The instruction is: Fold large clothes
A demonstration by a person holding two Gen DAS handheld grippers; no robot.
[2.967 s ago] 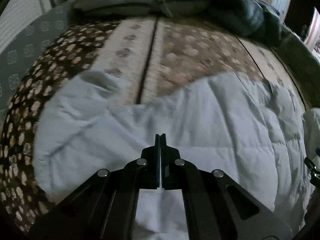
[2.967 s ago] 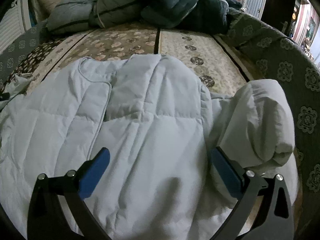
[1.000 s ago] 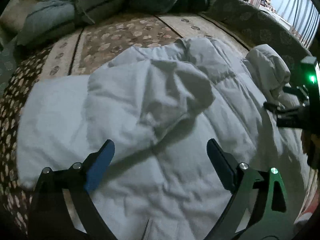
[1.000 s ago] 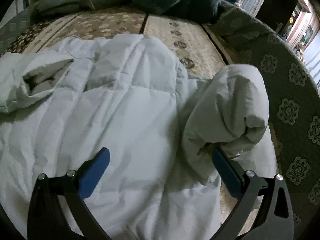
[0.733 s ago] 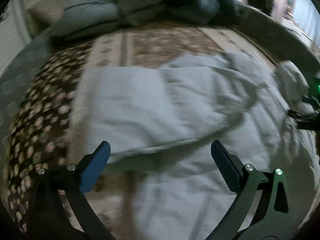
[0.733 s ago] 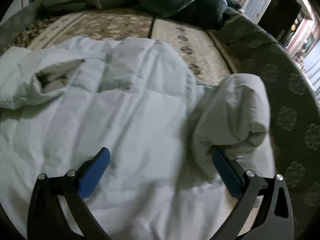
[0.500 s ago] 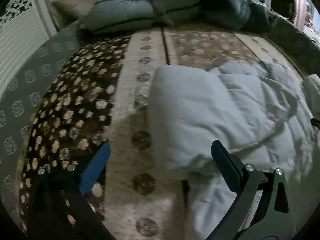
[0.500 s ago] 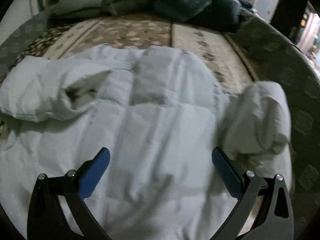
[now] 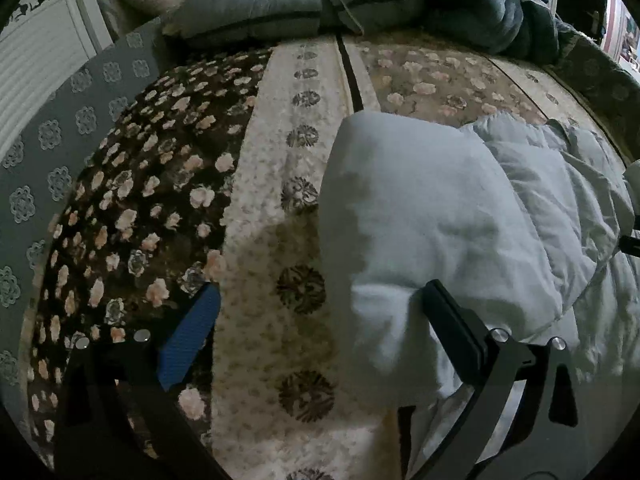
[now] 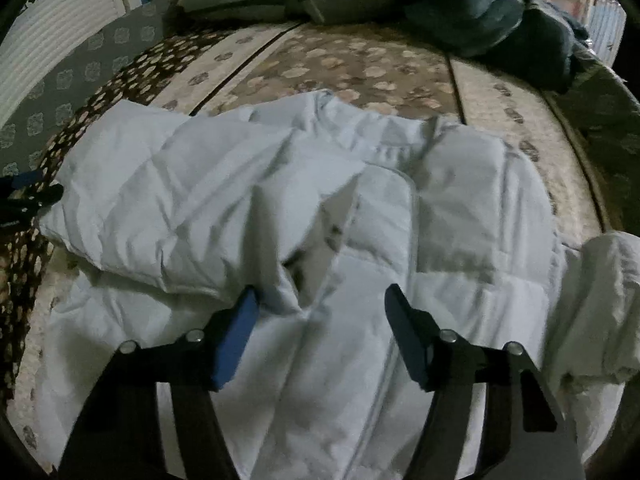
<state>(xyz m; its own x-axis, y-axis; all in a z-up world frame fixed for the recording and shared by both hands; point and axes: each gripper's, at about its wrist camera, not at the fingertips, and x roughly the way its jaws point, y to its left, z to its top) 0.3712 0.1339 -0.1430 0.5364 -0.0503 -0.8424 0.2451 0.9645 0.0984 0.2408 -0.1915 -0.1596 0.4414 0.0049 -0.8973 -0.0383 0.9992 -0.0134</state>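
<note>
While the left gripper [image 9: 320, 320] stands spread wide at the left edge of the white padded coat [image 10: 320, 208] on the patterned bed [image 9: 280, 80], nothing pinched, the right gripper [image 10: 320, 320], jaws just narrowing over the folded sleeve [image 10: 180, 208], may pinch only a thin layer, so the fold could slip open.

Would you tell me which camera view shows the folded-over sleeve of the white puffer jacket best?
The right wrist view: the folded-over sleeve lies whole across the white puffer jacket, cuff to shoulder. The left wrist view shows the sleeve close up, its near end partly hidden by the left gripper.
</note>
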